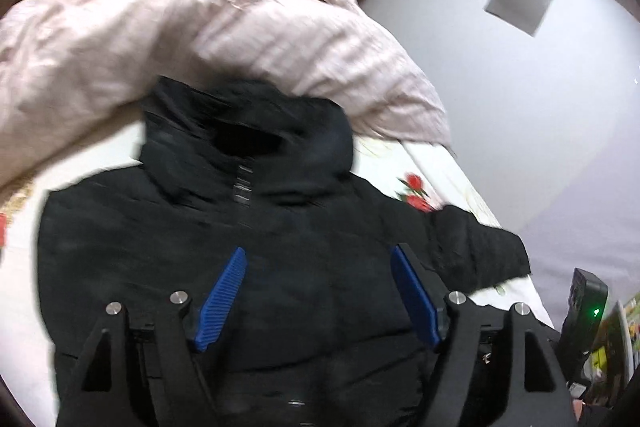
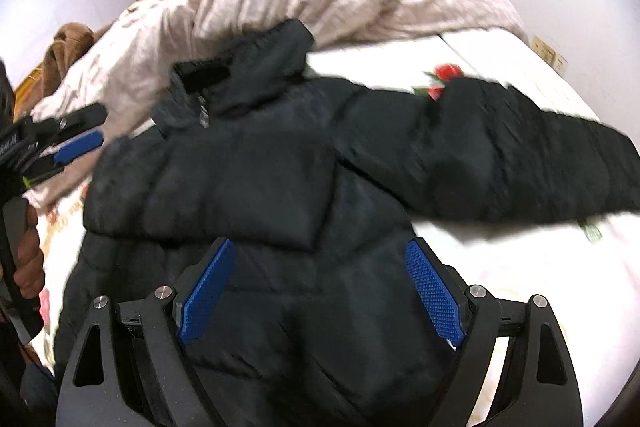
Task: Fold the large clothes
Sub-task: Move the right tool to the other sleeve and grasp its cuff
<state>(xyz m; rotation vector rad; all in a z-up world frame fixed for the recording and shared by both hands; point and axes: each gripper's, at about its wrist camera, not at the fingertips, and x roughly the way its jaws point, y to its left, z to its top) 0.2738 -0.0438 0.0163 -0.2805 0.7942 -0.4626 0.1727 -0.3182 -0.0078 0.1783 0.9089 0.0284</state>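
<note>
A black puffer jacket lies front up on the bed, its collar toward the heaped quilt. In the right wrist view one sleeve is folded across the jacket and the other sleeve stretches out to the right. My left gripper hangs open over the chest with nothing between its blue pads. My right gripper is open above the lower body, also holding nothing. The left gripper shows at the left edge, held by a hand.
A crumpled pink quilt fills the far end of the bed. The white sheet with red flowers shows around the jacket. The bed's right edge meets a pale wall. A black device with a green light is at the right.
</note>
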